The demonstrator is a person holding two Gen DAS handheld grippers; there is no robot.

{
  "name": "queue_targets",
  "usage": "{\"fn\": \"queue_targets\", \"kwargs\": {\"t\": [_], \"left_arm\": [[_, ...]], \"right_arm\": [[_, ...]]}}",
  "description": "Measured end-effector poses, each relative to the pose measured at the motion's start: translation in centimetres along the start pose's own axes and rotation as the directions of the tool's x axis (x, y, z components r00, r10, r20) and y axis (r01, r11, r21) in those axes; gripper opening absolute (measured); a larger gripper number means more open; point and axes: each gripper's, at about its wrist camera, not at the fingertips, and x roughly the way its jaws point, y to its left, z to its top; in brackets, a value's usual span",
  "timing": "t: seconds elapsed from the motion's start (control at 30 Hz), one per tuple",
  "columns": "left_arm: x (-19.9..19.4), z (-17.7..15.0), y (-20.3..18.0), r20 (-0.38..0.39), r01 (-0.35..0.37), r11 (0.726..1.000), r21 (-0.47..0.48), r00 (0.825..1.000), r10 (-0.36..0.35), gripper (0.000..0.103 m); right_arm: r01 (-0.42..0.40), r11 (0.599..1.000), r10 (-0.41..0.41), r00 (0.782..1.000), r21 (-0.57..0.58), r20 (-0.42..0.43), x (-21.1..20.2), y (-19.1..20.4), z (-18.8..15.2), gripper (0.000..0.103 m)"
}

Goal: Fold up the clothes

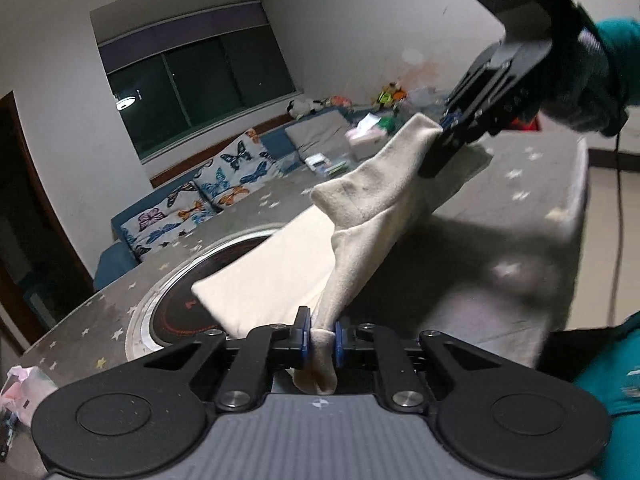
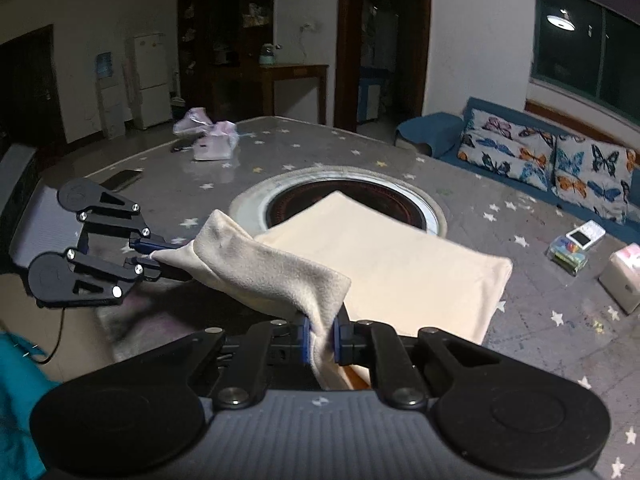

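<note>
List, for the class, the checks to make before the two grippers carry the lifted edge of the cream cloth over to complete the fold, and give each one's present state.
1. Left gripper shut on cream cloth: ok.
2. Right gripper shut on the cloth: ok.
3. Edge between the grippers lifted off the table: ok.
4. Far part of the cloth lying flat: ok.
5. Held edge taut and even: not ok, it sags and bunches.
6. Lower layers aligned: cannot tell.

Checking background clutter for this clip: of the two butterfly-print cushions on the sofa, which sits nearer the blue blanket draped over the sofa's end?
The cushion with the mostly white, pastel-butterfly cover; it sits beside the blue blanket. The other cushion lies farther along the sofa.
</note>
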Motion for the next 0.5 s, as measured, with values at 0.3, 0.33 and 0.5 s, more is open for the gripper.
{"fn": "queue_targets", "kwargs": {"t": [0.3,0.33,0.5], "left_arm": [[-5.6,1.8,0.3,0.016,0.085,0.995,-0.044,0.996,-0.084,0.013],[-5.2,1.9,0.6,0.016,0.08,0.996,-0.045,0.997,-0.079,0.013],[-1.9,2.7,3.1,-0.005,0.062,0.994,-0.089,0.998,-0.063,0.013]], "right_arm": [[-0.065,0.992,0.063,0.998,-0.104,-0.022,-5.0,4.2,0.4,0.009],[-0.061,0.992,0.059,0.998,-0.109,-0.026,-4.8,4.2,0.6,0.009],[-0.036,0.993,0.033,0.999,-0.109,-0.031,-2.6,2.3,2.2,0.009]]}}
